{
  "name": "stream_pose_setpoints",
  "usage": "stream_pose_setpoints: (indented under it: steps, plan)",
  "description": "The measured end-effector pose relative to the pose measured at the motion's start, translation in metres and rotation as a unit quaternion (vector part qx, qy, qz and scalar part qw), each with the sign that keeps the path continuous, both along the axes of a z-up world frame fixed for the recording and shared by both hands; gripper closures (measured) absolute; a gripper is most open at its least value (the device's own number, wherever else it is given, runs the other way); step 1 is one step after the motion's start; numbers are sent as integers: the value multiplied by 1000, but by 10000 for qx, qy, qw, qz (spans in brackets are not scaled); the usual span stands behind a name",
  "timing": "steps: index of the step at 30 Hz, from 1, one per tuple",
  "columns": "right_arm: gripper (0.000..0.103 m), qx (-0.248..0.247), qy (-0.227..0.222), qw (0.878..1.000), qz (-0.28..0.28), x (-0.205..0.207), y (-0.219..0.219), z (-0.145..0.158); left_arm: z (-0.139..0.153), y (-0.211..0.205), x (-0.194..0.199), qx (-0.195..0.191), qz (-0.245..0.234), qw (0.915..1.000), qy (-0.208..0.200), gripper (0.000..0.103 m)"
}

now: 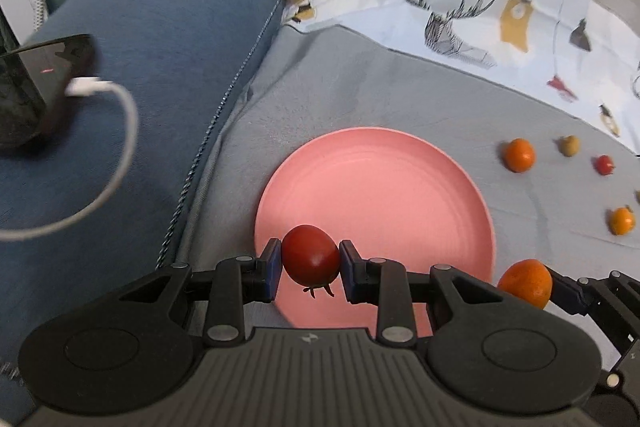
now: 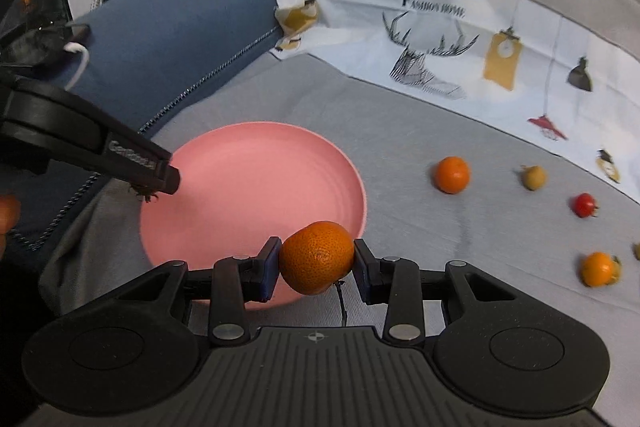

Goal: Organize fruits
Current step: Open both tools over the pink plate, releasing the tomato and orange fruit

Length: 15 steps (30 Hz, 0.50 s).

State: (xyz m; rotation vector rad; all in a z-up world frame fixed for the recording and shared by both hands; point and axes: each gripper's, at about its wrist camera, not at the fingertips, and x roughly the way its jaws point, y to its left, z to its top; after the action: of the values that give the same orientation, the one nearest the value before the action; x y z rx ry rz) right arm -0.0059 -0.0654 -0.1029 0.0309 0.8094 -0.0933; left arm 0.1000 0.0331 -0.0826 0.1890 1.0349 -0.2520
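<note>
My left gripper [image 1: 310, 269] is shut on a red tomato [image 1: 310, 254], held just over the near edge of the pink plate [image 1: 384, 187]. My right gripper [image 2: 316, 267] is shut on an orange tangerine [image 2: 316, 257] at the plate's [image 2: 248, 187] near right rim. The same tangerine [image 1: 526, 281] shows at the lower right of the left wrist view. In the right wrist view the left gripper [image 2: 156, 175] reaches over the plate's left rim, with only the tomato's green stalk showing under it. Nothing lies on the plate.
On the grey cloth right of the plate lie a tangerine [image 2: 451, 174], a small brownish fruit [image 2: 534, 177], a small red tomato [image 2: 584, 205] and an orange fruit with a husk [image 2: 598, 269]. A blue cushion [image 1: 152, 39] with a black device and white cable [image 1: 116, 131] lies left.
</note>
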Motion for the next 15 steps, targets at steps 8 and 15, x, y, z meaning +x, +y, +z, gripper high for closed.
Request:
stream_pose_setpoints:
  steps: [8, 15]
  plan:
    - [63, -118, 117, 9997, 200, 29, -9, -27, -28, -20, 25, 314, -205, 9993, -43, 63]
    - [16, -397, -116, 9990, 162, 1, -13, -5, -3, -12, -9, 82, -626, 9957, -675, 0]
